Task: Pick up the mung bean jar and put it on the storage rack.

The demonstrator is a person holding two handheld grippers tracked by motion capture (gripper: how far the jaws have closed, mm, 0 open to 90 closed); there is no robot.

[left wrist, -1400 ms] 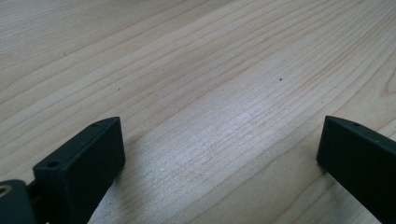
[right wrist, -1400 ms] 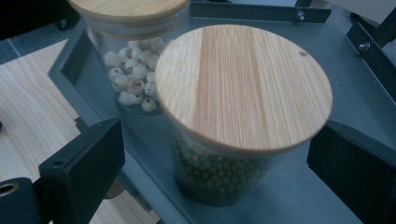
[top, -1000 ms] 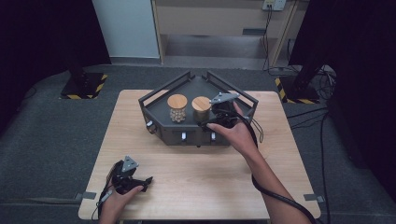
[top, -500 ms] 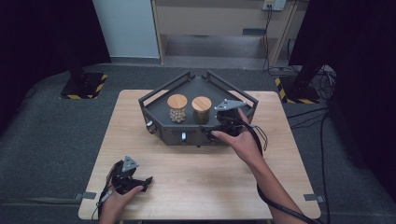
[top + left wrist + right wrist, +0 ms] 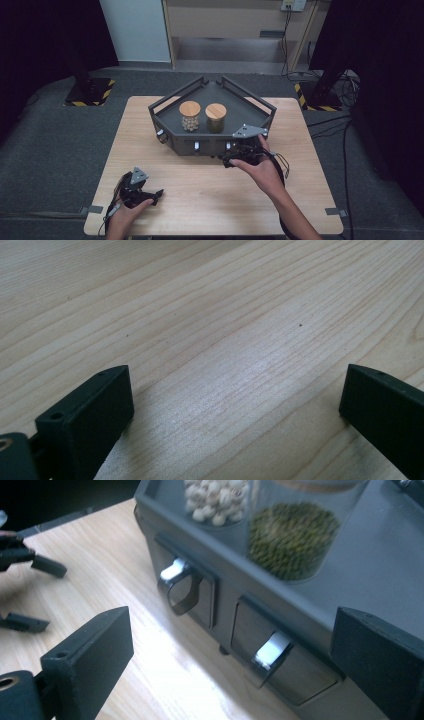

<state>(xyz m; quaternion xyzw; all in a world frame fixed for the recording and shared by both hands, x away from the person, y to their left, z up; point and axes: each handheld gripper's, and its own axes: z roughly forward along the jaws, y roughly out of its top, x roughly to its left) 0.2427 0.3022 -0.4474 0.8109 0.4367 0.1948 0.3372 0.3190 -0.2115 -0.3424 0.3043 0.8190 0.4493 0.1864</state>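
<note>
A dark grey drawer cabinet (image 5: 176, 143) with a railed tray top stands at the back middle of the wooden table (image 5: 210, 200). On it are two wooden-lidded jars, one of white beans (image 5: 190, 116) and one of green beans (image 5: 215, 117). My right gripper (image 5: 231, 159) is low in front of the cabinet's right front face. In the right gripper view its jaws (image 5: 230, 630) stand open with nothing between them, facing two drawers with metal handles (image 5: 182, 585) (image 5: 270, 652). My left gripper (image 5: 152, 196) rests open near the table's front left, over bare wood (image 5: 235, 390).
The cabinet's rails (image 5: 260, 102) rise around the jars. In the right gripper view the left gripper (image 5: 25, 590) lies far off at the left. Light wood stretches between the two hands. Cables trail over the floor at the right (image 5: 330, 125).
My right gripper has come from above the tray's right part down and toward the person, to the cabinet's front face. The left gripper and the jars have stayed put.
</note>
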